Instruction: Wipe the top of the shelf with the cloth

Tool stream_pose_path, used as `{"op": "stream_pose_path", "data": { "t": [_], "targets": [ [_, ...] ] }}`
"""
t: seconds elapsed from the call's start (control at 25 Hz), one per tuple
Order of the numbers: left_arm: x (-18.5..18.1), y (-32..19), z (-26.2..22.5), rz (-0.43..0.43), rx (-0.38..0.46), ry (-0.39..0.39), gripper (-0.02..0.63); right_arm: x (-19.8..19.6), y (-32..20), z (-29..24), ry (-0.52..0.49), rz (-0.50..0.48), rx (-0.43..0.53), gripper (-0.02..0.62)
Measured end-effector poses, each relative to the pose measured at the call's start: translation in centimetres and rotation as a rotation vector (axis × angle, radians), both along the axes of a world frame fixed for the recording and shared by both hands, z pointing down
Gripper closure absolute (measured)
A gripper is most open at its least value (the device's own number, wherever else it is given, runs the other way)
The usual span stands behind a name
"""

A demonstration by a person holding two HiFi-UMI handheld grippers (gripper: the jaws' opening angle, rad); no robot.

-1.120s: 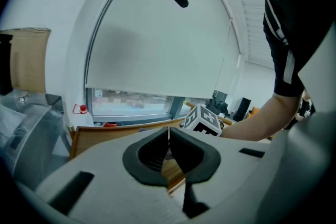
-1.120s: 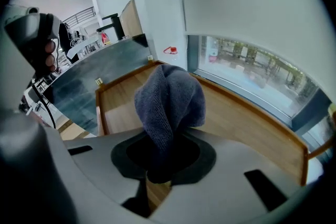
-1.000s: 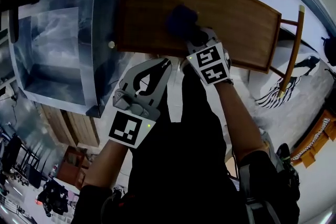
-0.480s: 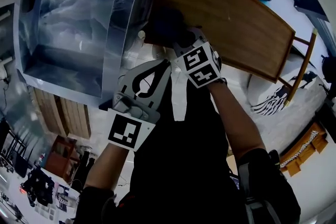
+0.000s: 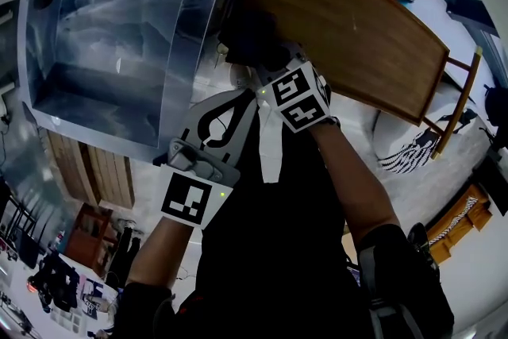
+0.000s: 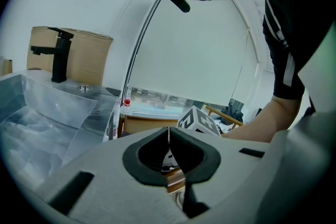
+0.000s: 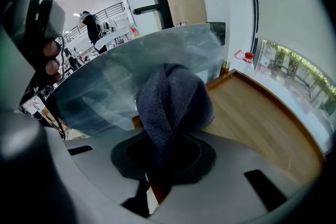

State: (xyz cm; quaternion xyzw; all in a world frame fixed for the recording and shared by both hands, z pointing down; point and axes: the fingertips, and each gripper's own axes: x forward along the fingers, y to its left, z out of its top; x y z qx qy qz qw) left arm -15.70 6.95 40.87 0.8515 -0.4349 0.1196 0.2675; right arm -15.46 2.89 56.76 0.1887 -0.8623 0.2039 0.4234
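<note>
1. The right gripper (image 7: 157, 165) is clamping the bunched cloth (image 7: 173, 107).
2. The cloth is pressing on the shelf (image 7: 262, 123) top's left corner, beside the basin (image 7: 121, 76).
3. The left gripper (image 6: 169, 136) is idling, jaws together and empty.
4. Wiping is seemingly under way, with most of the top likely remaining.

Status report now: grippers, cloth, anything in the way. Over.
Right gripper shut on cloth. Left gripper shut, empty, held back. Cloth at left end of shelf top, beside glass basin. Nothing blocking the top.
</note>
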Motion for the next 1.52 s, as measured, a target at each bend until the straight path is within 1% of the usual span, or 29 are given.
{"op": "stream_pose_path", "data": {
  "t": [0.2,0.48,0.6,0.88,1.16,1.52],
  "targets": [
    [0.7,-0.1,0.3,0.006,-0.003,-0.005,0.580,1.3,0.4,0.1,0.004,0.016,-0.007,0.541],
    [3.1,-0.7,-0.2,0.022,0.012,-0.016,0.580,5.1,0.8,0.2,0.012,0.052,-0.015,0.541],
    [5.3,-0.8,-0.3,0.046,0.016,-0.016,0.580,7.4,0.6,0.3,0.016,0.075,-0.015,0.541],
    [11.7,-0.9,-0.4,0.151,0.014,-0.019,0.580,14.3,0.4,0.6,0.023,0.178,-0.017,0.541],
    [17.0,-1.4,-0.7,0.219,0.020,-0.025,0.578,21.4,0.2,0.7,0.043,0.263,-0.014,0.541],
    [24.1,-1.7,-1.4,0.309,0.036,-0.024,0.580,30.0,0.8,0.8,0.068,0.381,-0.036,0.541]
  ]
}}
